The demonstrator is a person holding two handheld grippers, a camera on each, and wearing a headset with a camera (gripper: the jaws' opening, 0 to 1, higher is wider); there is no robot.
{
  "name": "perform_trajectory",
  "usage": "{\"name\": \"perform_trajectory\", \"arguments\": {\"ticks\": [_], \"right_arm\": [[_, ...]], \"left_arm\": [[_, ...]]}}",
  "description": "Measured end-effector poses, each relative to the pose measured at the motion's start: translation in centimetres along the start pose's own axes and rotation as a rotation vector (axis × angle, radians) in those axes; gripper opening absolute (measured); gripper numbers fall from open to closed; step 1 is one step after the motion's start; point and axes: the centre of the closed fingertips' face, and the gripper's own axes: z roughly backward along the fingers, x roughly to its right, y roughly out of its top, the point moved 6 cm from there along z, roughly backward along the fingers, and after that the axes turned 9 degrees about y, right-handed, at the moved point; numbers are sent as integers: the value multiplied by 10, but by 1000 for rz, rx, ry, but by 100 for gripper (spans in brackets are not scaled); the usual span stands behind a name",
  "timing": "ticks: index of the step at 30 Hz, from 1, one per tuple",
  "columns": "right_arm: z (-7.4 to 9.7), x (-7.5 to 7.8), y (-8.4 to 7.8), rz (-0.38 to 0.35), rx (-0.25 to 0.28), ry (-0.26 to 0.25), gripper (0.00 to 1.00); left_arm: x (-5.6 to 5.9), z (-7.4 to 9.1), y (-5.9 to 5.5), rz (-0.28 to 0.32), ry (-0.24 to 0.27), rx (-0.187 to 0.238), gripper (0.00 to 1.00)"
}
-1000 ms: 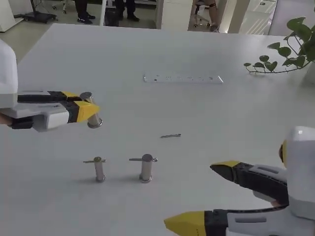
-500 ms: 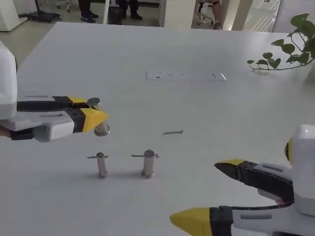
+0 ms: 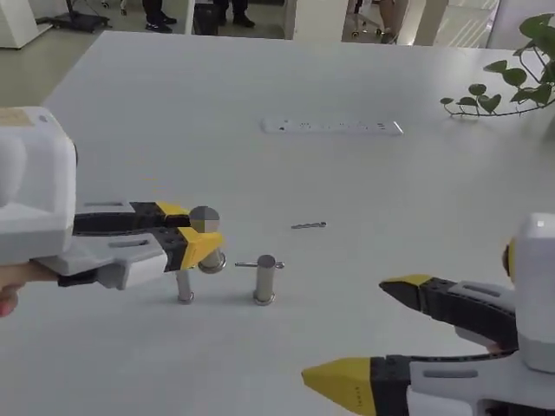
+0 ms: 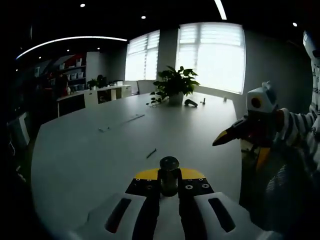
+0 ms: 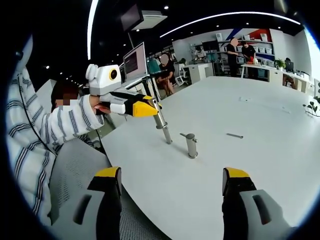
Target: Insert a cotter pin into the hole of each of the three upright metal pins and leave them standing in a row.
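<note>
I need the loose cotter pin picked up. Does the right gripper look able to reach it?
Probably yes: the right gripper is open, with bare table between it and the cotter pin.

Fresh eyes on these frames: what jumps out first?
First is the left gripper, shut on a metal pin at the near left of the white table. Just right of it stands a pin with a cotter pin through it, and a loose cotter pin lies farther back. The right gripper hangs wide open at the lower right.
</note>
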Motion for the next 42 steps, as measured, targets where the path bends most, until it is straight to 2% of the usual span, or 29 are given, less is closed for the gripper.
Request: {"name": "perform_trajectory", "arguments": {"ticks": [7,18,37,42], "right_arm": [[-1,-1,-1,2,-8,0,82],[-2,-3,-3,4,-14,3,82],[-3,-4,-4,8,-27,7,81],[-3,-4,-4,9,-32,7,81]], "left_arm": [[7,-3,-5,2,-11,-12,9],[23,-11,-14,-15,-67,-27,9],[38,-25,-33,-45,-94,-65,9],[41,-30,-39,-77,-99,-83,9]]}}
